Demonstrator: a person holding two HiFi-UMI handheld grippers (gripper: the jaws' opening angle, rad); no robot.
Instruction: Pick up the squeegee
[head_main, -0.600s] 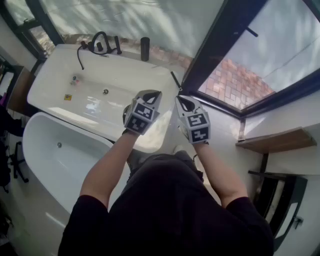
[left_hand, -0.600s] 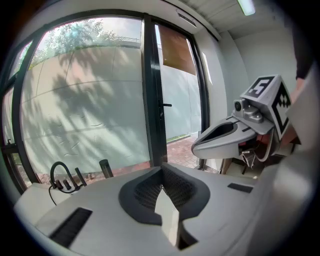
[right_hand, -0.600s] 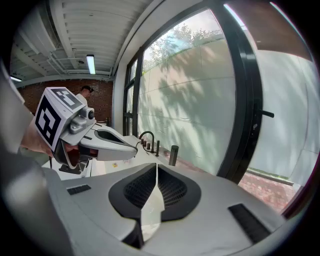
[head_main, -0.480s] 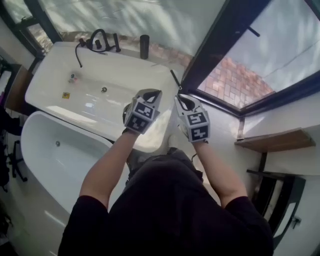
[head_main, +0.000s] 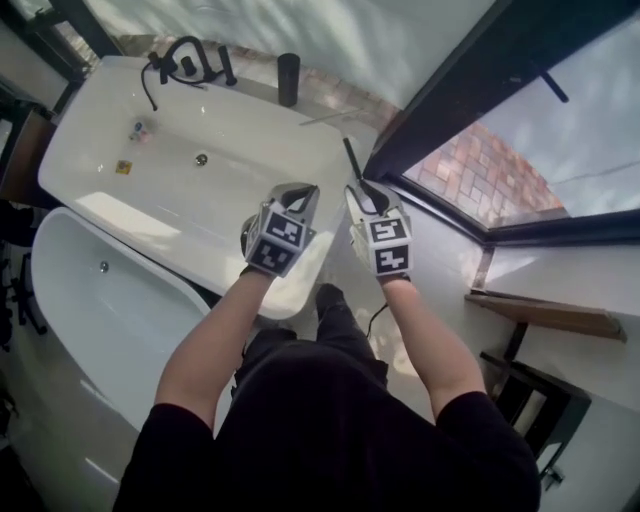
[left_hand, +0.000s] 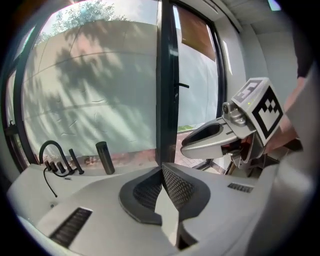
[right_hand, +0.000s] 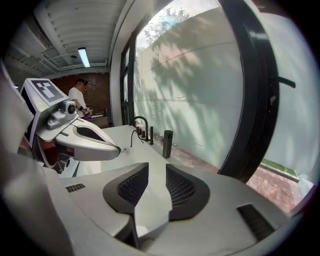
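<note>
Squeegee (head_main: 351, 158): best candidate is the thin black stick-shaped tool standing by the corner of the dark window frame (head_main: 440, 95), on the far ledge of the white glossy bathtub (head_main: 120, 205). I can't confirm it; neither gripper view shows it clearly.

Status:
- Nothing picked up yet. I judge we're in the approach, not the grasp.
- Right gripper (head_main: 362, 190): fingers parted, only bare tub surface shows in the gap. Its tip sits just short of the black stick in the head view.
- Left gripper (head_main: 300, 188): fingers clenched together at the tips, nothing between them. It hangs over the tub rim just beside the right one.
- Left to do: bring the parted fingers around the handle, close, lift.

Other items on the far ledge, well apart from the grippers: black curved tap set (head_main: 185, 62) and a black upright cylinder (head_main: 288, 80).

Writing: none I can read. The cubes on both grippers carry black-and-white square markers only. There's a small yellow sticker (head_main: 123, 167) on the tub floor, too small to read.
</note>
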